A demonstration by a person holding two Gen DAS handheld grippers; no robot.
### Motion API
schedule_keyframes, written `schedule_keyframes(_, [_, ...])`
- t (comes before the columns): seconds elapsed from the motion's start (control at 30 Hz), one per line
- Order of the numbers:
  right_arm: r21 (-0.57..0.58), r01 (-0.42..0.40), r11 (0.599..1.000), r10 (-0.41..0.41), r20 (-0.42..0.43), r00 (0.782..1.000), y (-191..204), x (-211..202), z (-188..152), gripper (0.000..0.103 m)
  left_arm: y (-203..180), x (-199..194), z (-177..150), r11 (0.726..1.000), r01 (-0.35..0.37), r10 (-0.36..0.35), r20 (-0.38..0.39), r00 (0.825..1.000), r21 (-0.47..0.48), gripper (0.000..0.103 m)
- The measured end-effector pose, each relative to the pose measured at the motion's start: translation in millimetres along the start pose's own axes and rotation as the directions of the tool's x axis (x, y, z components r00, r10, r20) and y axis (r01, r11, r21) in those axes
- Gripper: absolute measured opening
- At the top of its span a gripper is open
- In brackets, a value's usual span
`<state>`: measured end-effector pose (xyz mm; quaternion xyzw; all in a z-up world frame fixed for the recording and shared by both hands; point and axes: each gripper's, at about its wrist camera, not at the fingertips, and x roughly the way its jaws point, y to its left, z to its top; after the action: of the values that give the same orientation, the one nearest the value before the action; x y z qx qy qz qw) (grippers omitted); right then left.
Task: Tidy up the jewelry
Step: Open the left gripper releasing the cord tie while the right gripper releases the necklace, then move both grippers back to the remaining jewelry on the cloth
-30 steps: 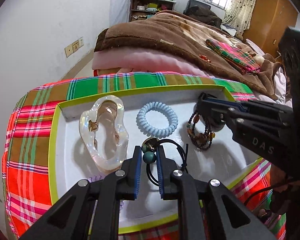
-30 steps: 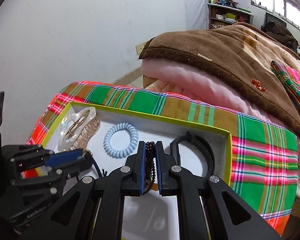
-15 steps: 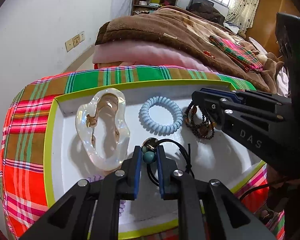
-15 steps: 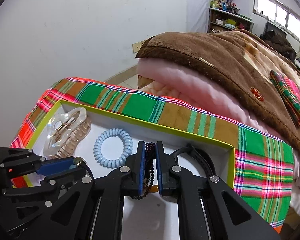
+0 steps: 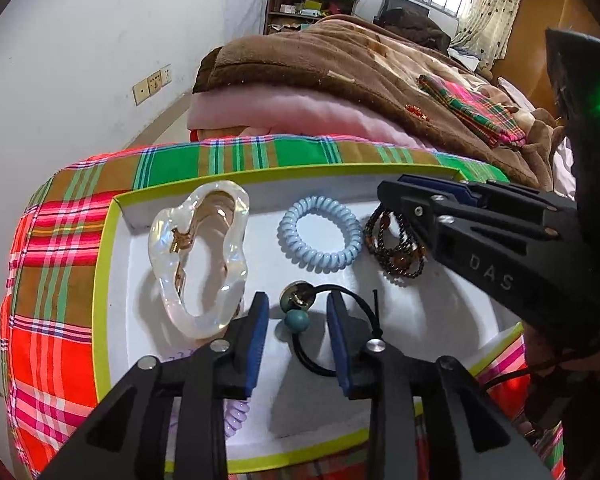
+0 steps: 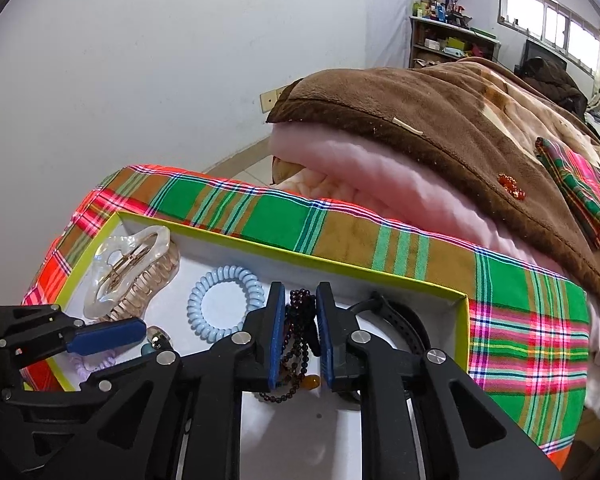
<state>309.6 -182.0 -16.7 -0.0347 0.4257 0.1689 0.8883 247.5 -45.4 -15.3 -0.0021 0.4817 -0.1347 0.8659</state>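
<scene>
Left wrist view: the white tray (image 5: 112, 280) with the lime rim sits on plaid cloth (image 5: 52, 300) and carries a clear hair clip (image 5: 200, 256) at ten o'clock, a blue coil tie (image 5: 320, 236) at twelve and a beaded bracelet (image 5: 392, 248) at one. My left claw (image 5: 298, 328) has just been opening; the black hair tie (image 5: 340, 336) with its teal bead lies loose between the pads. My right claw (image 6: 298, 328) has also just been opening, its pads astride the bracelet and apparently clear of it. A lilac coil (image 5: 236, 416) and a dark band (image 6: 404, 320) are half hidden behind my claws.
</scene>
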Motion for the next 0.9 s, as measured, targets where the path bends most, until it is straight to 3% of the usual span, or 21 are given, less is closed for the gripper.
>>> schedule_keyframes(0.13, [0.000,-0.014,1.000,0.014,0.010,1.000,1,-4,1,0.035,0,-6,1,1.000,0.016,-0.016,0.013,1.000,-0.004,0.038])
schedule_keyframes(0.9, [-0.004,0.005,1.000,-0.005,0.109,0.994,12,-75,-18,0.035,-13,-60,-17,0.999,0.030,-0.029,0.093,0.995,-0.014,0.047])
